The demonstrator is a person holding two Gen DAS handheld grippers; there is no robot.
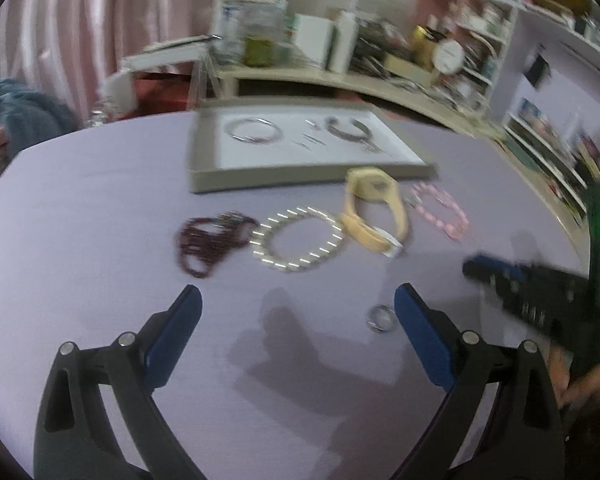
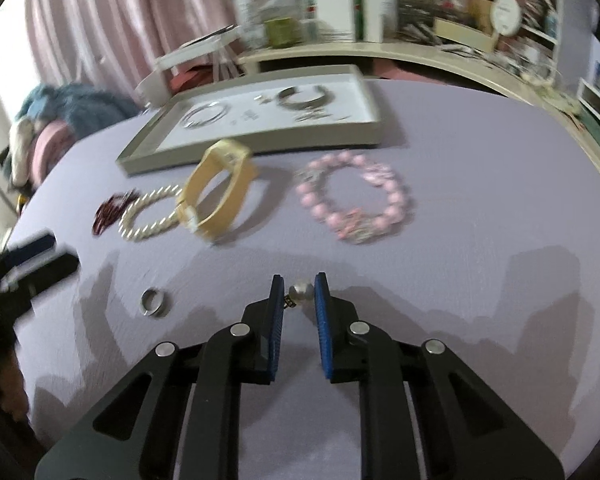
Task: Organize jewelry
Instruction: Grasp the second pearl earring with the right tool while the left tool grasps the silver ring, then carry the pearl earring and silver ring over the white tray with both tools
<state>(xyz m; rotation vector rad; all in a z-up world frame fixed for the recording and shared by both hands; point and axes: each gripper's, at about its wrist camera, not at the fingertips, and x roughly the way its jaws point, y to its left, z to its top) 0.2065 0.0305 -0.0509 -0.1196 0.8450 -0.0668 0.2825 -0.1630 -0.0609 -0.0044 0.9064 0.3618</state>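
Note:
A grey tray [image 1: 300,178] [image 2: 260,142] at the table's far side holds silver bangles and small pieces. In front of it lie a dark red bead bracelet [image 1: 208,240], a pearl bracelet [image 1: 298,238] [image 2: 150,212], a cream watch [image 1: 374,212] [image 2: 216,190] and a pink bead bracelet [image 1: 442,210] [image 2: 354,196]. A silver ring [image 1: 380,317] [image 2: 155,301] lies near. My left gripper [image 1: 298,300] is open and empty above the cloth. My right gripper [image 2: 299,290] is shut on a pearl earring [image 2: 302,291], and it shows at the right of the left wrist view [image 1: 496,276].
The table has a lilac cloth [image 1: 100,240]. Behind it runs a cluttered shelf [image 1: 340,72] with boxes and bottles, and a pink curtain [image 1: 100,20]. Blue and pink cloth [image 2: 72,108] is piled at the far left.

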